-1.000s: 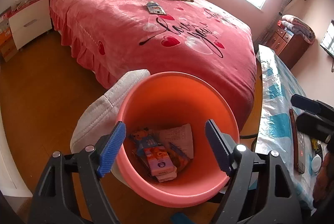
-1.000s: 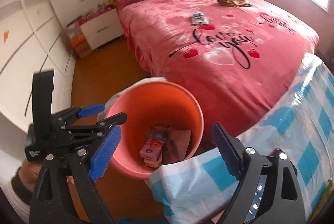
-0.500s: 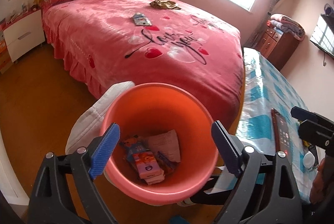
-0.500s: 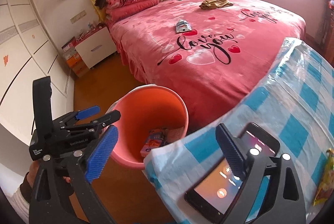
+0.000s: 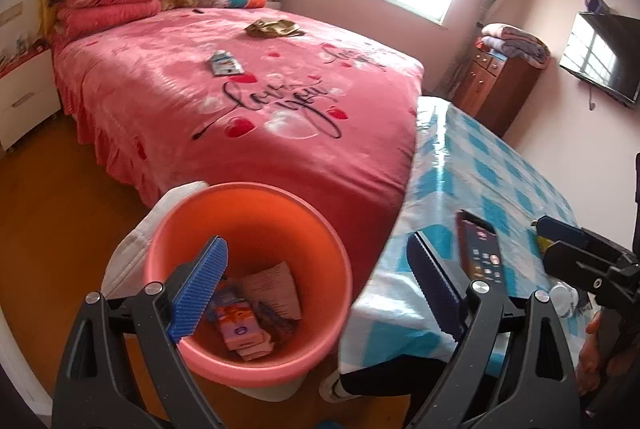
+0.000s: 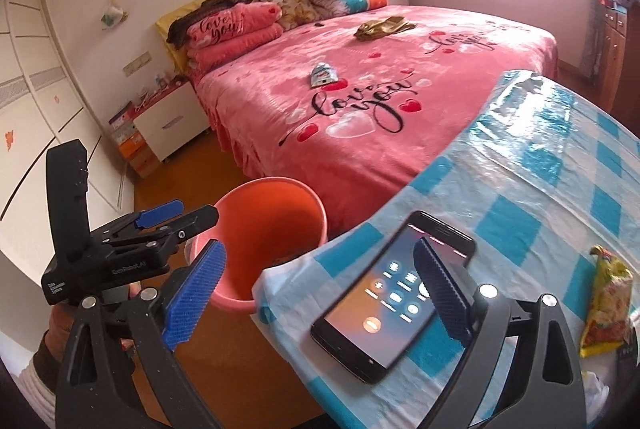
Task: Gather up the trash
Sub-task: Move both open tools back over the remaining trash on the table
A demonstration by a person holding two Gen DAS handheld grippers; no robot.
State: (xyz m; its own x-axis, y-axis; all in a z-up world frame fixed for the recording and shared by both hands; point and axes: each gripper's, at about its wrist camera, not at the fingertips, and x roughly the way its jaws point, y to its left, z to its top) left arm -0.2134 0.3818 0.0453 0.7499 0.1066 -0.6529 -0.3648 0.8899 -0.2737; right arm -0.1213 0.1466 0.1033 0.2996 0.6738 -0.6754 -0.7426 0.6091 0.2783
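Two grippers hang wide open and empty, left gripper point(image 5: 316, 289) jaws just widened over the orange bin point(image 5: 248, 285) of trash (wood floor), right gripper point(image 6: 320, 293) above a phone point(image 6: 394, 293) on the blue-checked table point(image 6: 540, 197). Wrappers lie on the pink bed point(image 5: 248, 101).

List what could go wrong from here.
1. The phone lies at the table's edge, under the open right gripper; a stray closure or nudge might drop it.
2. The yellow wrapper lies beside the phone, so a grab could catch both.
3. The bin stands off the table's corner; a release could miss it.
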